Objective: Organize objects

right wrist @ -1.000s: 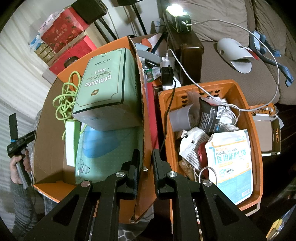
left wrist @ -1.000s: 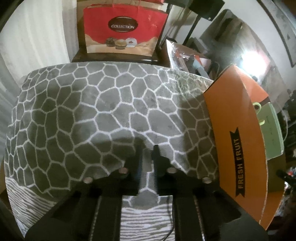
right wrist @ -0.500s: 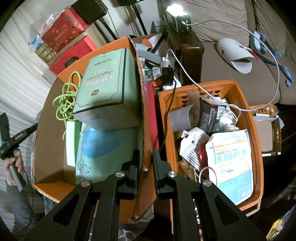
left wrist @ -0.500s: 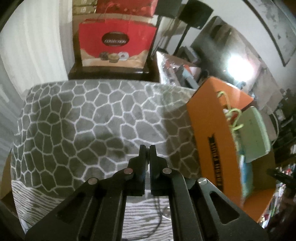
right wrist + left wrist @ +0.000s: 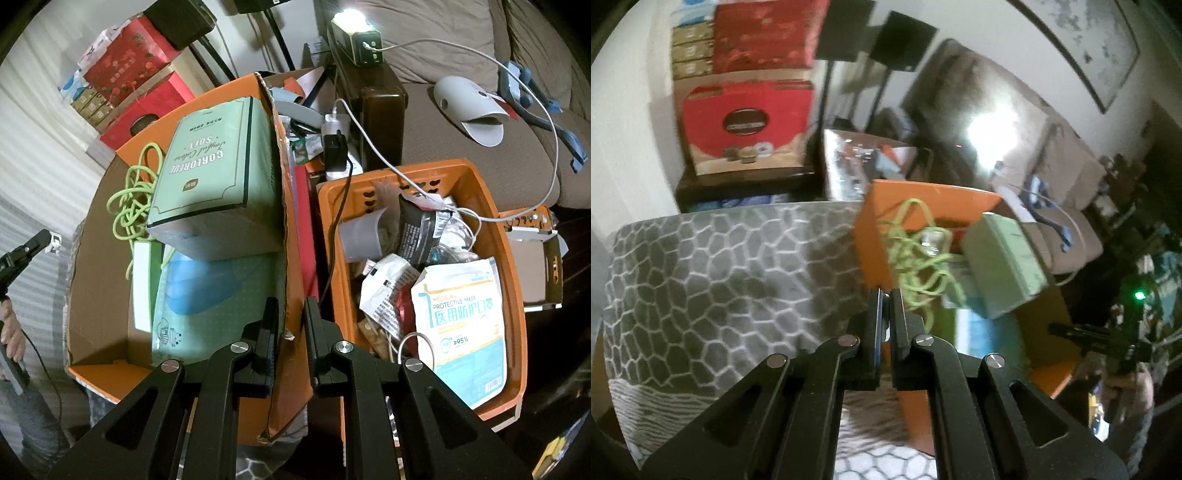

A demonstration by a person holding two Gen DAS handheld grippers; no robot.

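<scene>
Right wrist view alone shows the right gripper (image 5: 290, 314) clamping the cardboard box (image 5: 284, 206) wall beside an orange basket (image 5: 513, 258); left gripper (image 5: 885, 299) is closed, empty.

**Around the room**

A grey cover with a white cell pattern (image 5: 713, 280) spreads across the foreground. Behind it, red gift boxes (image 5: 746, 125) are stacked on a dark stand. A beige sofa (image 5: 461, 122) carries a grey slipper (image 5: 469, 107), and a bright lamp (image 5: 354, 37) sits on its dark wooden armrest (image 5: 380, 114).
</scene>
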